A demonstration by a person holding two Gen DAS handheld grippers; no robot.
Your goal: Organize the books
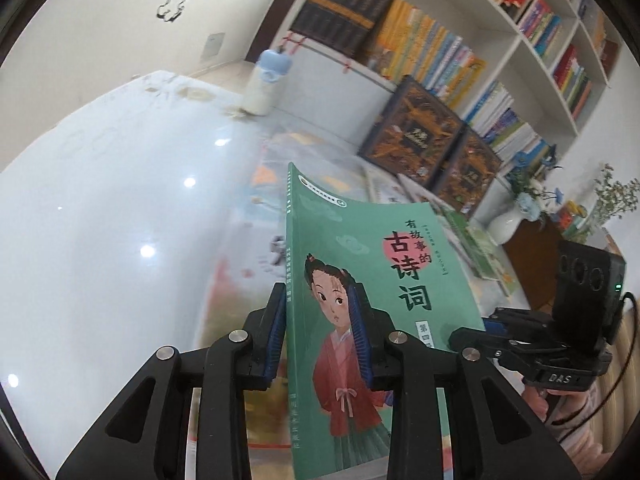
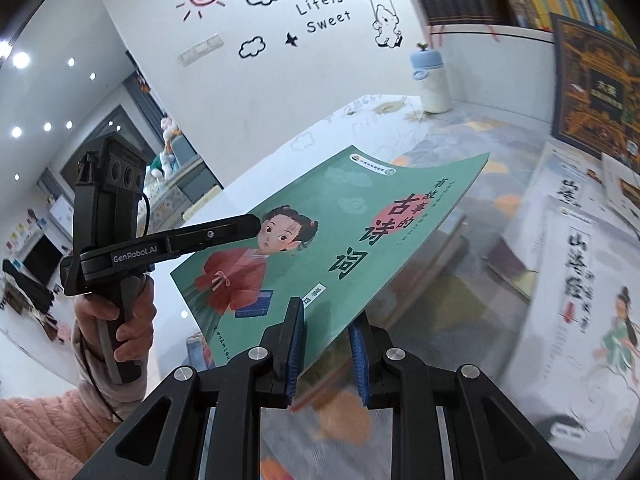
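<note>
Both grippers were clamped on one thin green paperback with a cartoon child in a red robe on the cover (image 1: 360, 280), carried in the air above the glossy white table (image 1: 100, 240). The left gripper (image 1: 320, 332) pinched the spine side, blue ribbed pads on front and back cover; the right gripper (image 2: 328, 344) was shut on the bottom edge of the same book, also seen from the left wrist camera (image 1: 476, 332). The book's far corner drooped a bit, so the cover flexed between the two grips. Judgement: mid-transfer, the book not yet placed. Likely destination was the spread of books on the patterned mat, near the white illustrated paperback (image 2: 576, 280), or by the dark ornate boxed volumes (image 1: 416, 132) leaning against the white bookshelf (image 1: 532, 44); can't tell which. To do it well: move both hands together so the book wasn't twisted or torn, hold it level, lower it flat or square to its neighbours, release one side only after the book was supported. Steer wide of the white bottle with a pale blue lid (image 1: 266, 84) and the white vase of blue flowers (image 1: 508, 224).
</note>
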